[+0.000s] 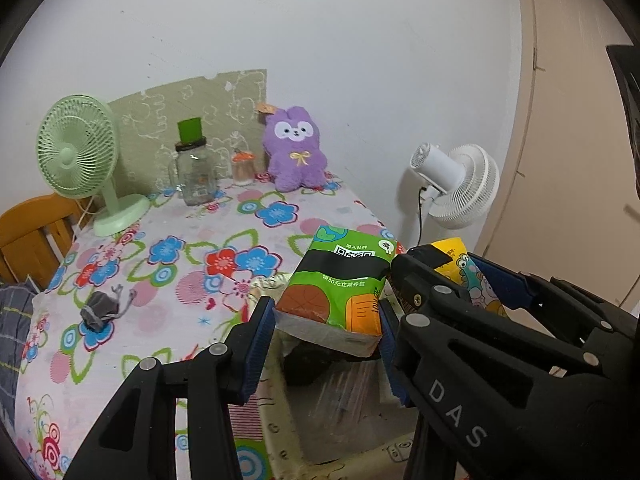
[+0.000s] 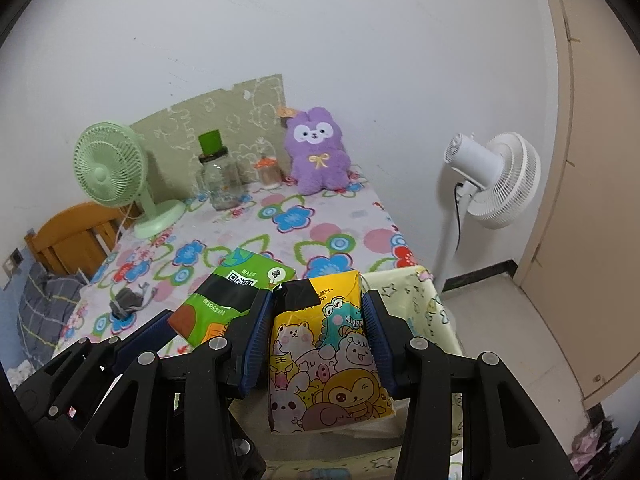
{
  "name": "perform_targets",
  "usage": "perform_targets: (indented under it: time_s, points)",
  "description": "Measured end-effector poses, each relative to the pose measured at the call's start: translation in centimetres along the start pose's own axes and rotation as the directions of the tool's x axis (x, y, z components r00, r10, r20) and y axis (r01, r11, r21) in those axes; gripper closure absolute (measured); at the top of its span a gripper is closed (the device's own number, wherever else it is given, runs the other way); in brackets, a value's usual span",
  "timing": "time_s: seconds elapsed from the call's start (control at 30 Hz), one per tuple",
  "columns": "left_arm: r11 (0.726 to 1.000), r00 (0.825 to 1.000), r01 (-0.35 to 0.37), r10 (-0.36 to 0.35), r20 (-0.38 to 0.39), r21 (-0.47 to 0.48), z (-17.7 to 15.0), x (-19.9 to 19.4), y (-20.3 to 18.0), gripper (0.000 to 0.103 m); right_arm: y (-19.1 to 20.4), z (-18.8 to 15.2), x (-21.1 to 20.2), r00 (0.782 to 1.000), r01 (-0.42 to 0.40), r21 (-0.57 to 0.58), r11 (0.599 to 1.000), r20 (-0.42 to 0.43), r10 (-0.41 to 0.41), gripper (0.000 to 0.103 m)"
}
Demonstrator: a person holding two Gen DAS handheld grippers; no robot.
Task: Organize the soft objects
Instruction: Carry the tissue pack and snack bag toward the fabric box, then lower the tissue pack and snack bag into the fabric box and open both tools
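My left gripper [image 1: 326,320] is shut on a green tissue pack [image 1: 340,280], held above an open fabric storage box [image 1: 280,432] at the table's near edge. Beside it, my right gripper [image 2: 316,340] is shut on a yellow tissue pack printed with cartoon animals [image 2: 324,360], over the same pale box [image 2: 416,292]. In the right wrist view the green tissue pack [image 2: 232,296] sits just left of the yellow one. A purple plush bunny [image 1: 294,148] sits against the wall at the back of the table. A small grey pouch [image 1: 98,312] lies on the floral cloth at the left.
On the floral tablecloth [image 1: 180,248] stand a green desk fan [image 1: 80,156], a glass jar with a green lid [image 1: 194,172] and a small orange-capped jar [image 1: 243,168]. A white floor fan [image 2: 488,180] stands right of the table. A wooden chair [image 1: 32,232] is at the left.
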State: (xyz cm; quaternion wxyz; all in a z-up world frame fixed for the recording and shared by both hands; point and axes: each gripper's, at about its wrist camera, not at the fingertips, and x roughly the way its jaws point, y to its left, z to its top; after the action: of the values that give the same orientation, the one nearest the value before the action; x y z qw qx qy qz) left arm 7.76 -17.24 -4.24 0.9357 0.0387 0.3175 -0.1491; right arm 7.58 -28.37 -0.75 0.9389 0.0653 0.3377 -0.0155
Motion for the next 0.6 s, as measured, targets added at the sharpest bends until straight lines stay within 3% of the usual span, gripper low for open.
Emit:
perform_targets:
  time_s: [0.33, 0.4, 0.47, 0.6]
  points:
    - [0.999, 0.997, 0.033, -0.031, -0.074, 0.020, -0.4, 2.8, -0.9, 0.046, -1.7, -0.8, 2.1, 0.999, 0.014, 0.038, 0.999, -0.043, -0.012, 0.053]
    - [0.999, 0.996, 0.031, -0.029, -0.085, 0.020, -0.4, 3.1, -1.0, 0.041, -1.9, -0.8, 2.6, 0.999, 0.010, 0.043, 0.999, -0.054, -0.008, 0.053]
    - [0.999, 0.996, 0.023, -0.020, -0.086, 0.026, -0.4, 3.2, -1.0, 0.029, -2.0, -0.8, 3.0, 0.998, -0.001, 0.046, 0.999, -0.064, 0.004, 0.053]
    - [0.999, 0.997, 0.007, -0.004, -0.079, 0.035, -0.5, 3.0, -1.0, 0.025, -1.8, -0.9, 3.0, 0.998, -0.009, 0.038, 0.999, -0.065, 0.011, 0.052]
